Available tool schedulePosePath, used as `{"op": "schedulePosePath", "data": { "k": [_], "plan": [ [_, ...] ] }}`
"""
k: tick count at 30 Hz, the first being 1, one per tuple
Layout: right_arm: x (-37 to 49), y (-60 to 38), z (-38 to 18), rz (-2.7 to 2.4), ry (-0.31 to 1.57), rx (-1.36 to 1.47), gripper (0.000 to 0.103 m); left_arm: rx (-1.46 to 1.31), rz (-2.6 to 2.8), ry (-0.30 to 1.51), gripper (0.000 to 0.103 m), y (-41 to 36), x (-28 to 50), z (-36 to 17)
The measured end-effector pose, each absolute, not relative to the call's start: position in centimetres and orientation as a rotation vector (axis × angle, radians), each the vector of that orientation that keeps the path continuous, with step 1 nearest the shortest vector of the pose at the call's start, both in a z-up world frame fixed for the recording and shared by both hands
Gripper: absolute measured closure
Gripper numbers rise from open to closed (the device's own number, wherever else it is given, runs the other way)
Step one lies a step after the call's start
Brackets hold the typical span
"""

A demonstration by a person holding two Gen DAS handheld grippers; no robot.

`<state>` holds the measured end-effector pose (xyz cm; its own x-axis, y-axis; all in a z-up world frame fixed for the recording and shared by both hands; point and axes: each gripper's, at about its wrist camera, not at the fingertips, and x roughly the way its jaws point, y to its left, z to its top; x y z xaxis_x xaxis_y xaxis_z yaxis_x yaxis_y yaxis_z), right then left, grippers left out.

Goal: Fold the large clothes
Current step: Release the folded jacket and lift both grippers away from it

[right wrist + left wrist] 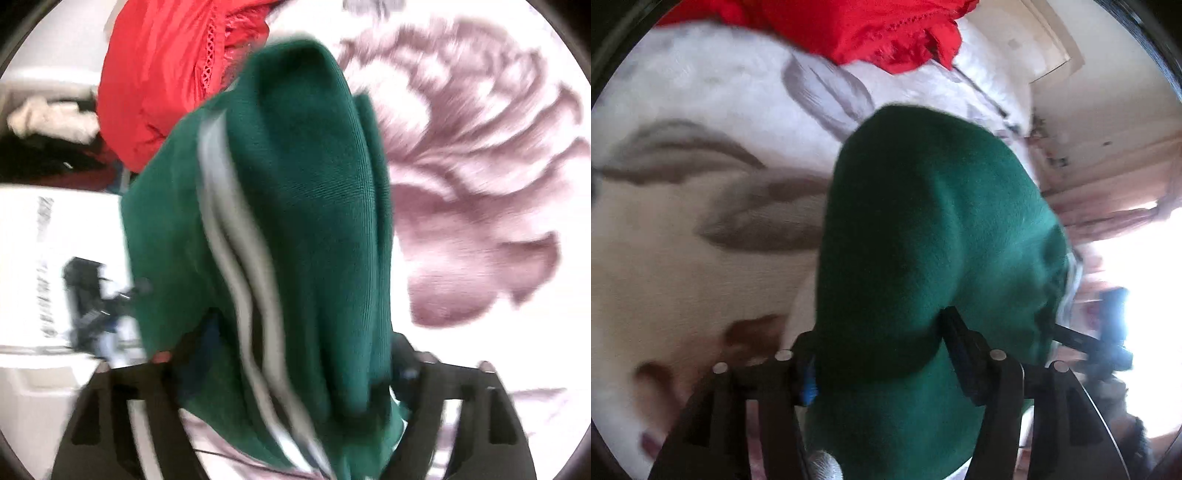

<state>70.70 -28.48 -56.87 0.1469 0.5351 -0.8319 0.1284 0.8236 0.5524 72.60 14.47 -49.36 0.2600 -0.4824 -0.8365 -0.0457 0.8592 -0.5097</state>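
Observation:
A dark green garment (923, 229) with white stripes (236, 236) is bunched between both grippers and hangs above a white bedspread with a grey-brown floral print (701, 155). My left gripper (882, 354) is shut on a thick fold of the green cloth, which drapes over its fingers. My right gripper (291, 373) is shut on the striped part of the same garment (314, 184); its fingertips are hidden under the cloth. Both views are motion-blurred.
A red garment (886, 29) lies crumpled at the far side of the bed, also in the right wrist view (162, 74). Cream and dark clothes (48, 122) lie at the left. A bright window (1145, 295) and a wall are to the right.

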Motion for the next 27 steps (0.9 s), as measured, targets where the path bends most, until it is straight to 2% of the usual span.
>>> {"op": "schedulePosePath", "data": {
  "k": [1,2,3,4,6,8,10,16,19,22,27],
  "plan": [
    [69.8,-28.4,-55.9,0.271,1.404,0.509,0.012,-0.435,-0.264,1.275,0.047,14.2,72.4,-48.8],
    [68.5,-28.3,-54.8,0.215,1.386,0.444,0.006,-0.370,-0.211,1.263,0.045,13.9,71.7,-47.9],
    [66.9,-28.6,-54.0,0.171,1.369,0.399,0.000,-0.333,-0.183,1.240,0.039,13.6,71.0,-47.1],
    [66.5,-29.7,-53.6,0.135,1.356,0.376,0.000,-0.273,-0.148,1.204,0.024,13.1,70.0,-45.8],
    [66.1,-29.8,-51.8,0.022,1.309,0.319,0.000,-0.172,-0.091,1.150,0.014,12.0,68.3,-44.0],
    [64.8,-30.8,-50.0,-0.107,1.249,0.200,0.000,-0.101,-0.048,1.106,0.010,11.1,66.4,-42.3],
    [59.3,-30.0,-47.2,-0.193,1.169,0.051,0.000,-0.047,-0.023,1.050,0.000,10.0,63.8,-40.1],
    [56.1,-22.0,-40.4,-0.271,1.065,-0.057,0.000,0.021,0.040,0.944,0.000,8.0,57.5,-35.4],
    [52.2,-20.3,-35.4,-0.294,1.020,-0.040,0.000,0.022,0.048,0.895,0.000,7.1,53.5,-31.6],
    [47.5,-18.3,-28.2,-0.302,0.981,-0.044,0.000,0.003,0.054,0.855,0.000,6.6,50.4,-28.6],
    [41.3,-16.8,-20.6,-0.289,0.908,-0.052,0.000,-0.025,0.058,0.796,0.000,6.1,44.0,-22.6]
  ]
}}
